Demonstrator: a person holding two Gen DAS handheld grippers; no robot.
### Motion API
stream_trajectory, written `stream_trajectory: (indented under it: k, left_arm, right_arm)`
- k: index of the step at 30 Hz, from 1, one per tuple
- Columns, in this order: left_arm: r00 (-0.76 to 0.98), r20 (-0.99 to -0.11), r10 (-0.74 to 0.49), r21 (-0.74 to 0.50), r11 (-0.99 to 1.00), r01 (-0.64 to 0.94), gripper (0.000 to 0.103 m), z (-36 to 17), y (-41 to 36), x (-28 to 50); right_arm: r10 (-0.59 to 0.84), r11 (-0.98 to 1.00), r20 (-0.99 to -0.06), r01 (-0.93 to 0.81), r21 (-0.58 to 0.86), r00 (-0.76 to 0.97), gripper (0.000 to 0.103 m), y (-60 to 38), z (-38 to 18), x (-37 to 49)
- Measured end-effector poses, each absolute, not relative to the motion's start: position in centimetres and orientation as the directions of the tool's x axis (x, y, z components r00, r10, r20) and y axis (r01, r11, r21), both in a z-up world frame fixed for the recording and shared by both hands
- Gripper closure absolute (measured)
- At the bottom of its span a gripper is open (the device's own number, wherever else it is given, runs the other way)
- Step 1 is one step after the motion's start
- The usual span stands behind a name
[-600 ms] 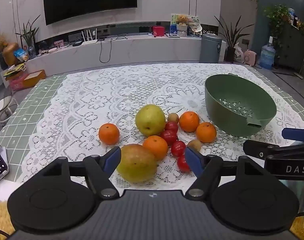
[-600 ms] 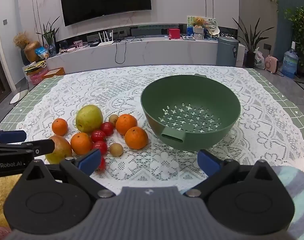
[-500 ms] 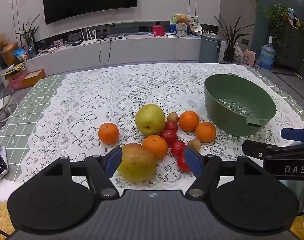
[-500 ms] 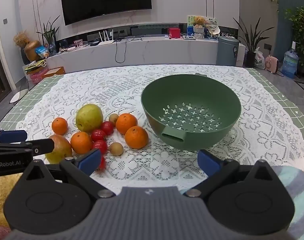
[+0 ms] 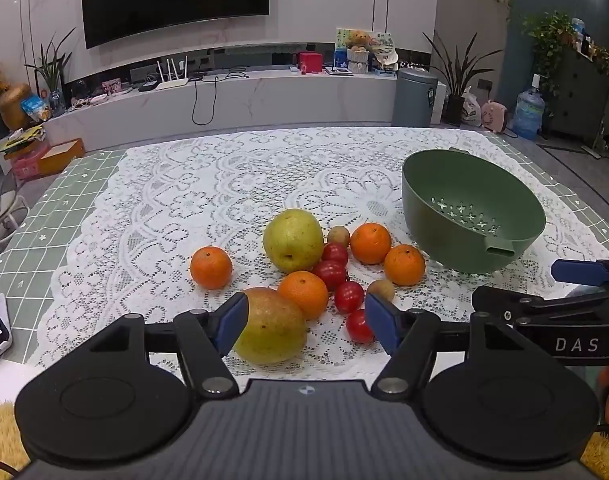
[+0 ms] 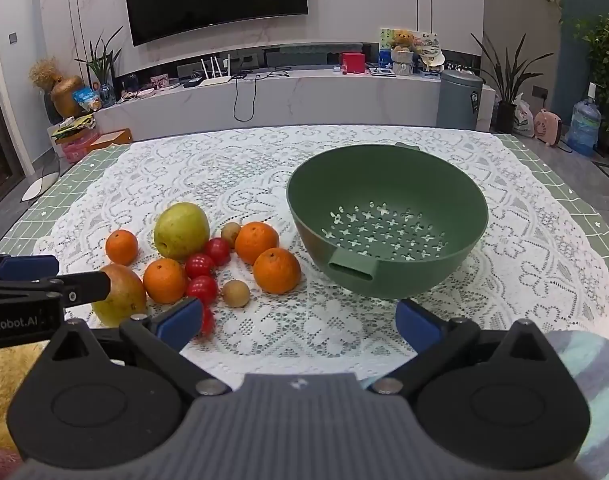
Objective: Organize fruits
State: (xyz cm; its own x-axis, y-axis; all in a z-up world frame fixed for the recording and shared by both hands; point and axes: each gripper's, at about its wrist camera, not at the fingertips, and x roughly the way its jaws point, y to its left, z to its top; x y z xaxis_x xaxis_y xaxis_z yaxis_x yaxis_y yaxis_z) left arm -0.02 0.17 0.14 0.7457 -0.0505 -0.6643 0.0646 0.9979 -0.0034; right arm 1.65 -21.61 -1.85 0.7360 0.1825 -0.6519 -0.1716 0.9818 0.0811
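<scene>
I have both grippers tipped down toward the white lace tabletop (image 5: pixel 184 200), side by side at its near edge. My left gripper (image 5: pixel 306 318) has its blue-padded fingers (image 5: pixel 232 322) partly spread, gripping nothing; in the left wrist view the yellow-red mango (image 5: pixel 270 326) sits low centre, just beyond the left pad and overlapped by it, though I cannot tell whether they touch. A small red cherry tomato (image 5: pixel 358 326) lies just inside the right pad. Above them in the frame the loose pile holds an orange mandarin (image 5: pixel 303 294), a big yellow-green pear (image 5: pixel 293 240) and a lone mandarin off to the left (image 5: pixel 211 267).

My right gripper (image 6: pixel 298 318) stands wide open and empty over bare lace. In its view the dark green perforated plastic colander (image 6: pixel 388 184) sits just beyond the fingers, centre right, upright with nothing in it, its slotted handle facing me. The fruit pile lies left of the colander, apart from it.
</scene>
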Motion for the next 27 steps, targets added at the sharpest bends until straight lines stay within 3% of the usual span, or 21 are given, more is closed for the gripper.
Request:
stream_trajectory:
  k: [27]
  left_arm:
    - [0.742,-0.668,-0.054,-0.004,0.998,0.069,0.024,0.10,-0.05,-0.05]
  right_arm:
    - [0.179,0.982,-0.662,-0.176,0.071,0.728,0.004,-21.51,-1.92,1.71]
